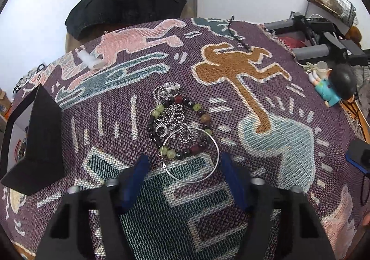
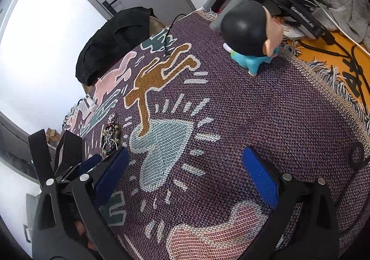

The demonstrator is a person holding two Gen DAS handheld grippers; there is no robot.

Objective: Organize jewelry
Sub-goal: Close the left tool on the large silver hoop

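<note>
One beaded bracelet (image 1: 179, 125), one thin silver bangle (image 1: 192, 155) and a tangle of chain (image 1: 175, 114) lie piled mid-blanket (image 1: 266, 135), well clear of its fringed edges. The left gripper (image 1: 183, 165) straddles the bangle, jaws half apart, gripping nothing. The right gripper (image 2: 185, 167) hangs wide open and empty over bare weave.

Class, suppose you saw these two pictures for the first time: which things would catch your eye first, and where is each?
First, the tangle of jewelry: a beaded bracelet, silver chains and a thin silver hoop, mid-cloth just ahead of the left hand-held gripper. Next, the bright patterned woven cloth itself. Then the black-haired toy figure near its fringed edge.
</note>
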